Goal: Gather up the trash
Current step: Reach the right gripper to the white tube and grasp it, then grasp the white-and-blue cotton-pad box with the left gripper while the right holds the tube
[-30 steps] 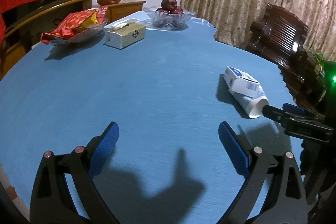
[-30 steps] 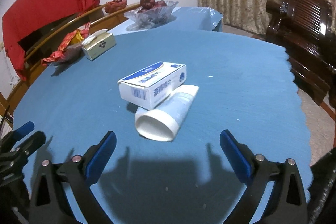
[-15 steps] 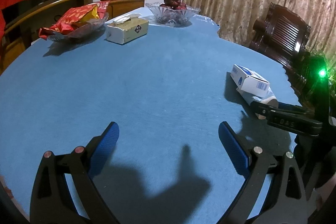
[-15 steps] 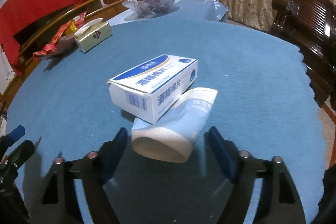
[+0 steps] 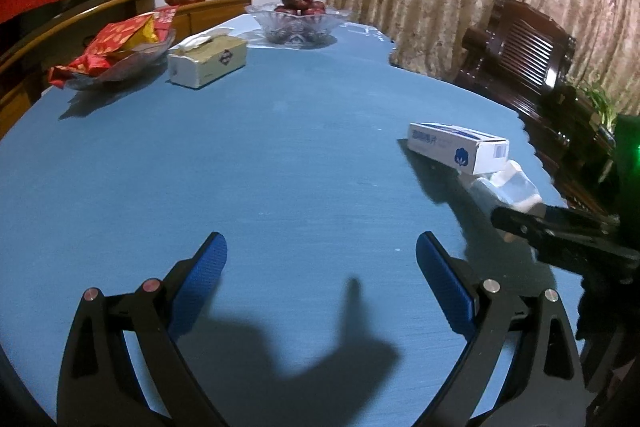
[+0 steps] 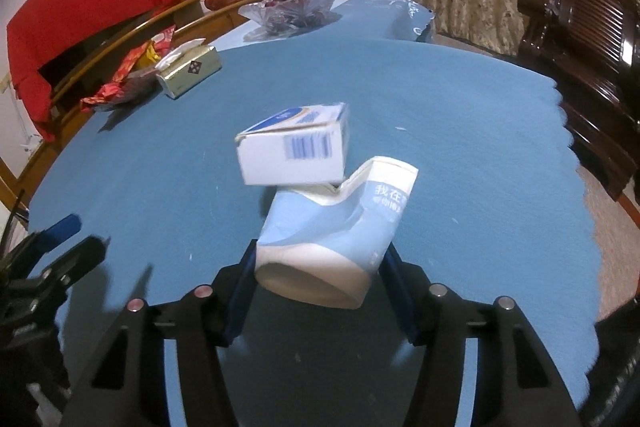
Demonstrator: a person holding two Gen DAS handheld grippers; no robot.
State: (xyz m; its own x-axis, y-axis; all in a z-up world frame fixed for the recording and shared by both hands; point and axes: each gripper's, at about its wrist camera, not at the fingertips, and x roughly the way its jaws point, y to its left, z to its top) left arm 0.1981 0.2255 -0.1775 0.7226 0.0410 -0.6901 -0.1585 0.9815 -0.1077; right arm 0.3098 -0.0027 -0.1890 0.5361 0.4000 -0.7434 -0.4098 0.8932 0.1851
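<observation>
On the blue round tablecloth [image 6: 460, 115], near its scalloped edge, lies the trash: a crumpled light-blue and white paper cup [image 6: 332, 239] on its side and a white cardboard box with blue print [image 6: 294, 151]. The right gripper [image 6: 318, 291] has just been closing its jaws, and the cup is now between the blue pads, which touch both of its sides; the cup wall looks already pressed in. The box leans with one end on the far part of the cup, so I judge that lifting the cup can tip or drag the box. The left gripper [image 5: 320, 291] hovers over bare cloth with its jaws wide and nothing between them, probably free for the box. Farther back stand a tissue box [image 5: 206, 61], a glass bowl of dark red fruit [image 5: 298, 17] and a glass dish with red snack packets [image 5: 116, 53]; these do not look like trash.
</observation>
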